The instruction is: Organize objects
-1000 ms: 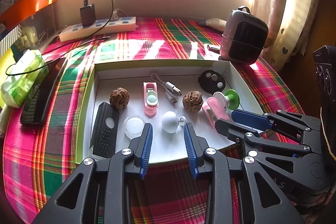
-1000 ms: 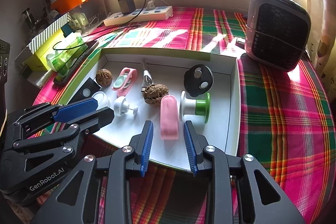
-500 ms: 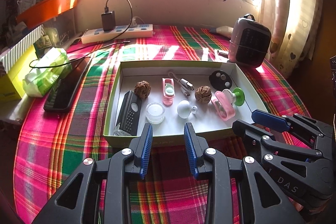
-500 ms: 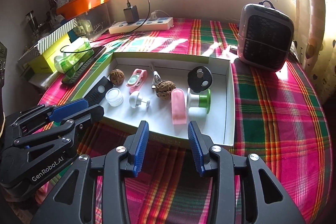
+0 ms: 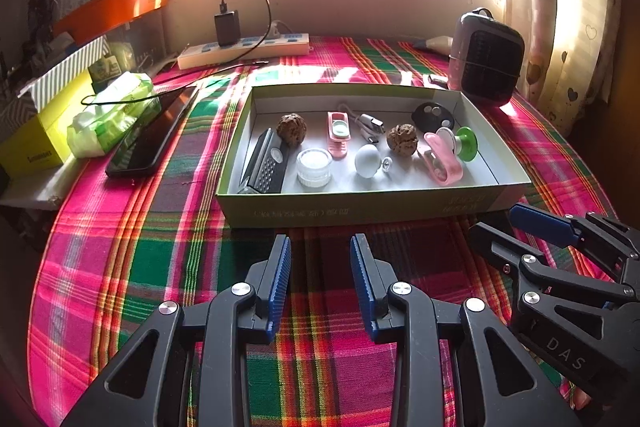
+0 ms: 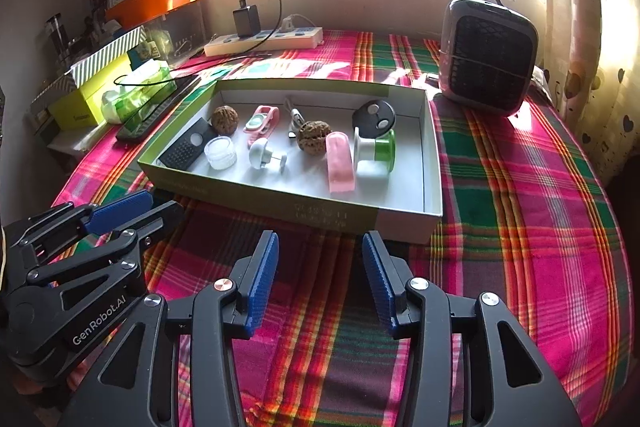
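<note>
A shallow green-sided box (image 5: 360, 213) (image 6: 280, 201) with a white floor sits mid-table. In it lie a black remote (image 5: 266, 167), two walnuts (image 5: 291, 125) (image 5: 402, 139), a clear round jar (image 5: 314, 167), a white knob (image 5: 368, 161), a pink case (image 5: 339, 133), a pink clip (image 6: 340, 167), a green-and-white spool (image 6: 376, 151), a black fob (image 6: 374, 117) and a cable (image 5: 370, 125). My left gripper (image 5: 320, 267) is open and empty, in front of the box's near wall. My right gripper (image 6: 320, 271) is open and empty, also in front of the box.
The table has a pink-green plaid cloth (image 6: 520, 227). A small heater (image 6: 486, 59) stands back right. A power strip with charger (image 5: 244, 49) lies at the back. A phone (image 5: 154, 131), a tissue pack (image 5: 110, 115) and a yellow box (image 5: 40, 139) lie left.
Both grippers have pulled back from over the box toward the table's near edge. The right gripper's jaws have opened wider. Nothing in the box has moved.
</note>
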The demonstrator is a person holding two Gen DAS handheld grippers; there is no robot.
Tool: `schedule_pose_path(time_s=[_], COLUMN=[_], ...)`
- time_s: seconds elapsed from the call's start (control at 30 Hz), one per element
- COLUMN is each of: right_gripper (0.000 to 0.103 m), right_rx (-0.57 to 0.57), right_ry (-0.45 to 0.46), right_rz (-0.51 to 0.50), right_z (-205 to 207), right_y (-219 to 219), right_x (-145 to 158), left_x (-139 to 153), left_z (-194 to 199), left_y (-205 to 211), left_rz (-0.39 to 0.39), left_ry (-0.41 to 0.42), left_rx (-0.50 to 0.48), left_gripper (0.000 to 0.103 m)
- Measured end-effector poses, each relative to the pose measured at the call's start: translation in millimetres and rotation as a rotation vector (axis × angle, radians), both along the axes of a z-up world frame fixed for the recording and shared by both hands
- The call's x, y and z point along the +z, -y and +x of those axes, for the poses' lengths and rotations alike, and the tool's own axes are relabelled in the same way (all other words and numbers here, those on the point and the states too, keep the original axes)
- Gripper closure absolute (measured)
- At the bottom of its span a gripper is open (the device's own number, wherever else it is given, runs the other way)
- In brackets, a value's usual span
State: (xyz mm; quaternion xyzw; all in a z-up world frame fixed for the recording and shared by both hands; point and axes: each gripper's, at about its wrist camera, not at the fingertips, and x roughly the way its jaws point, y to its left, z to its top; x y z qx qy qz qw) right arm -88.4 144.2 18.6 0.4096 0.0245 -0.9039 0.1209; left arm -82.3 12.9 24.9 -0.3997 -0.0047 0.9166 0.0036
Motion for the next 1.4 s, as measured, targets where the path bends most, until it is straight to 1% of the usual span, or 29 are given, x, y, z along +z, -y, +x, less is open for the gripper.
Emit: schedule_pose_path(time_s=[0.1, 0.17, 0.47, 0.7, 0.83, 1.03, 1.4], right_gripper=[0.055, 0.050, 0.047, 0.043, 0.036, 0.029, 0.027], right_rx=[-0.022, -0.033, -0.072, -0.077, -0.096, -0.115, -0.117], right_ry=[0.019, 0.019, 0.043, 0.048, 0.053, 0.060, 0.060], right_rz=[0.010, 0.019, 0.048, 0.059, 0.062, 0.065, 0.064], right_z=[0.9, 1.6, 1.5, 0.6, -2.0, -4.1, -4.1], right_y=[-1.9, -3.4, -10.3, -11.0, -13.4, -15.5, -16.2], right_x=[-5.6, -7.8, -16.0, -18.7, -19.6, -20.5, -21.0], left_x=[-7.0, -10.4, -20.0, -20.7, -19.7, -20.1, -20.7], left_z=[2.6, 3.7, 6.0, 6.1, 5.4, 3.3, 3.2], left_y=[-1.3, -0.6, 1.3, 1.1, 1.9, 1.7, 1.0], left_rz=[-0.019, -0.023, -0.015, -0.006, 0.009, 0.000, 0.000], left_ry=[0.024, 0.034, 0.070, 0.061, 0.062, 0.064, 0.064], left_rx=[0.006, 0.011, 0.035, 0.037, 0.036, 0.033, 0.033], left_gripper=[0.074, 0.074, 0.073, 0.070, 0.067, 0.065, 0.065])
